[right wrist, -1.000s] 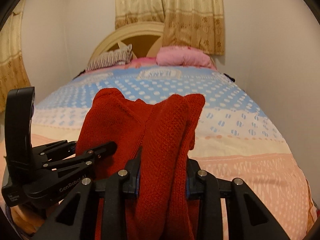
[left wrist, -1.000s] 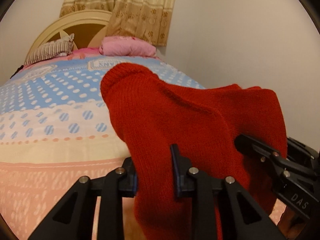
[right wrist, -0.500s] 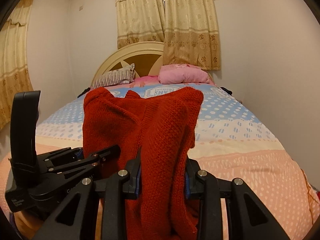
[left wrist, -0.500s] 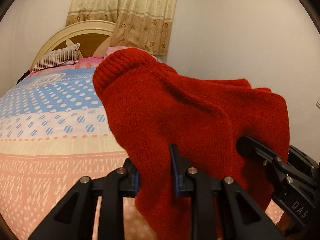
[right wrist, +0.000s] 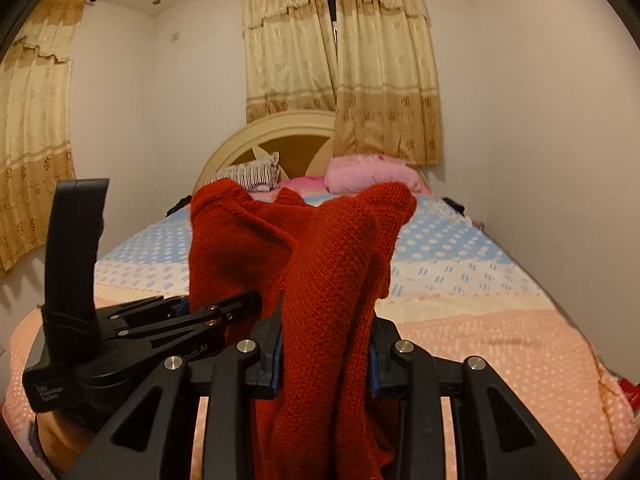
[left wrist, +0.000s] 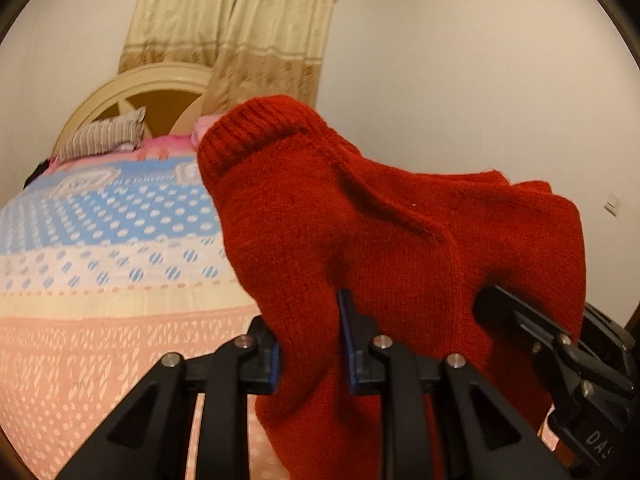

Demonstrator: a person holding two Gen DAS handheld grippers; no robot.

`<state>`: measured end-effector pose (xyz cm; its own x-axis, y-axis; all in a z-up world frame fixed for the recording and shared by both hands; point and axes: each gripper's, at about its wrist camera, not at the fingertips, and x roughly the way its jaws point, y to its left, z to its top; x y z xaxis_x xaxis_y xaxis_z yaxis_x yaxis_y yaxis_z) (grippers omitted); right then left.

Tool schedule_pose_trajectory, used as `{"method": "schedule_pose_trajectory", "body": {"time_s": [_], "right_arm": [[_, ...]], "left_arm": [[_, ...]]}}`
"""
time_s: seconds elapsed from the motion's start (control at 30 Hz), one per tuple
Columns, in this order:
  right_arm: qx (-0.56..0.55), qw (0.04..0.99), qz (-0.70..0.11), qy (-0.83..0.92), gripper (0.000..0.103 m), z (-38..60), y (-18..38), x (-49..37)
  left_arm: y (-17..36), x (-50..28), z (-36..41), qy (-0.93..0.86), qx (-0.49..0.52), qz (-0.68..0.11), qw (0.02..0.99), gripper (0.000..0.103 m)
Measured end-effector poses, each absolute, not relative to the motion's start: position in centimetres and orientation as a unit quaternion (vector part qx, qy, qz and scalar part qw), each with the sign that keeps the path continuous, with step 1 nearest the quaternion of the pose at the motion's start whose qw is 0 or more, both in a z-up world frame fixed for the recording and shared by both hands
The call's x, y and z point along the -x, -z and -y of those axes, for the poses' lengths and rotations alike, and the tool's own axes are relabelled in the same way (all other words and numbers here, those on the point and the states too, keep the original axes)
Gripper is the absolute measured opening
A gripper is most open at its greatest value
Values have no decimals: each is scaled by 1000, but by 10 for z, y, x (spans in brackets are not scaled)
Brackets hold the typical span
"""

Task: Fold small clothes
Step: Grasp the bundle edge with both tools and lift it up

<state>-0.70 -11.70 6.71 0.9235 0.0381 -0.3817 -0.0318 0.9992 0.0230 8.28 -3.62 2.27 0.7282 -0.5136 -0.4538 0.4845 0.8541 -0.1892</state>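
Left gripper (left wrist: 310, 344): clamped on red knit garment (left wrist: 360, 232), lower centre. Right gripper (right wrist: 324, 354): likewise clamped, lower centre. Garment hangs between both above the bed (right wrist: 480, 320). Judged soft, light, floppy, non-slip; best held at ribbed edges or corners.

Bed (right wrist: 500, 320) with dotted blue, cream and peach spread. Striped pillow (right wrist: 256, 174) beside pink pillow (right wrist: 368, 172) at arched cream headboard (right wrist: 280, 128). Beige curtains (right wrist: 340, 60) behind.

White walls (right wrist: 520, 120), beige patterned curtains (right wrist: 340, 60), arched cream headboard (right wrist: 280, 128), dotted bedspread (right wrist: 460, 248), possibly two pillows (right wrist: 372, 172)
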Motion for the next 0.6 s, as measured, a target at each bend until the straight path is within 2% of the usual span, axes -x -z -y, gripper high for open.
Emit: {"method": "schedule_pose_trajectory", "body": {"time_s": [0.23,0.4,0.6], "right_arm": [[-12,980,-199,23,31,149,-67,43],[-47,970,-230,71,31,207,-39,54],[-75,957,-254,115,31,272,-9,56]], "left_arm": [[-9,-76,90,315,-2,-284,906,24],[15,-81,148,339,-28,-316,886,24],[34,-86,213,334,-80,-306,888,23]]}}
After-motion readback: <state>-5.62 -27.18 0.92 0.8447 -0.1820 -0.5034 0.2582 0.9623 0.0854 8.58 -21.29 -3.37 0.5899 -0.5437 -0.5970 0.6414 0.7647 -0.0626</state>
